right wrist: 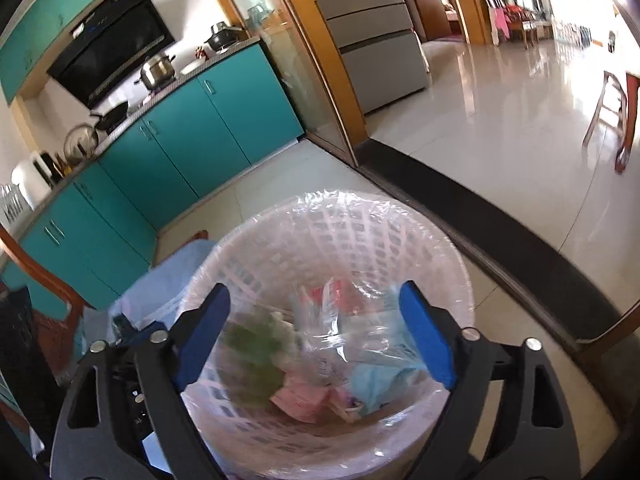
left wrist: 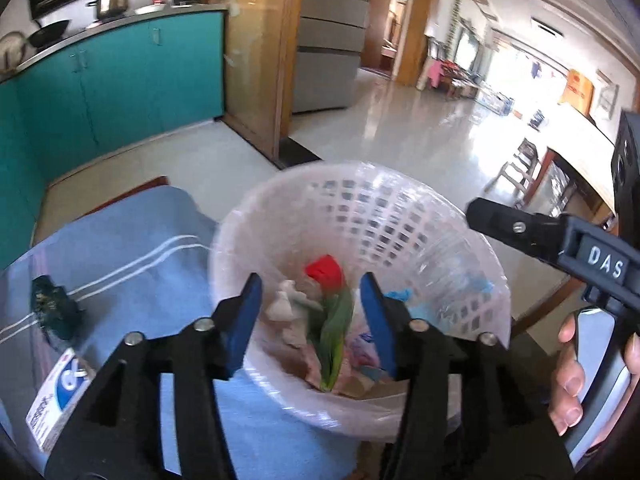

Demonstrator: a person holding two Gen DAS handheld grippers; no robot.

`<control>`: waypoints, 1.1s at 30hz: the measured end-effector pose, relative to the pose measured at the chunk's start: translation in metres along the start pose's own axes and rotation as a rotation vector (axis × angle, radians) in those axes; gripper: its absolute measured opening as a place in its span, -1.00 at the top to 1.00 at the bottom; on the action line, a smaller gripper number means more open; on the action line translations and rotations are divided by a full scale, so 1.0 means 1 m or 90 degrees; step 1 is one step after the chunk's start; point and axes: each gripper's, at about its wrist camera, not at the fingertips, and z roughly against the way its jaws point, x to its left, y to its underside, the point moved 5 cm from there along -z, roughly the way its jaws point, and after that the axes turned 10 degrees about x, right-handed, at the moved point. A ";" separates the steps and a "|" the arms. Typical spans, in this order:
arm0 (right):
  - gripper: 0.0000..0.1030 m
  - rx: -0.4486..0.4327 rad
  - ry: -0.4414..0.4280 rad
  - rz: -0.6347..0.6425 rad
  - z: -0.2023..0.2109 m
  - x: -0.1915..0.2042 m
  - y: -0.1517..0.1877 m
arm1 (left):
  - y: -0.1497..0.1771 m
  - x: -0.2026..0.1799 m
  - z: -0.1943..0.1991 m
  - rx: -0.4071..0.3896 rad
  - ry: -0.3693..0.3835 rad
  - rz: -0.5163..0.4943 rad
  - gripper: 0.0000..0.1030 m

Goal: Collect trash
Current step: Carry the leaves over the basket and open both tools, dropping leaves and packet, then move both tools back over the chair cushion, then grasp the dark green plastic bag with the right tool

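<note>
Left hand-held gripper (left wrist: 310, 320) open and empty above white lattice bin (left wrist: 400, 208) lined with clear bag, right hand-held gripper (right wrist: 316, 340) open and empty over same bin, red-and-green wrapper (left wrist: 330, 312) and tissue inside, bin right of blue-clothed table (left wrist: 140, 248), dark crumpled scrap (left wrist: 54, 306) and small box (left wrist: 60, 396) on table at left.

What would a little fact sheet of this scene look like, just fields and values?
place: home kitchen, teal cabinets
bin: white lattice basket lined with clear plastic
in bin: red-and-green wrapper, white crumpled paper, pink and blue scraps
left gripper: open, empty, above bin
right gripper: open, empty, above bin
not yet binned: dark wrapper, small box on blue cloth
</note>
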 end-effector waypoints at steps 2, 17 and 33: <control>-0.69 0.002 -0.018 -0.004 -0.001 0.007 -0.002 | 0.000 0.017 0.008 -0.009 -0.012 0.025 -0.28; -0.70 0.071 -0.107 0.174 -0.061 0.163 0.019 | 0.041 0.195 0.113 -0.054 -0.247 0.202 -0.60; -0.70 0.236 -0.080 0.408 -0.186 0.314 0.099 | 0.107 0.287 0.139 0.027 -0.299 0.303 -0.68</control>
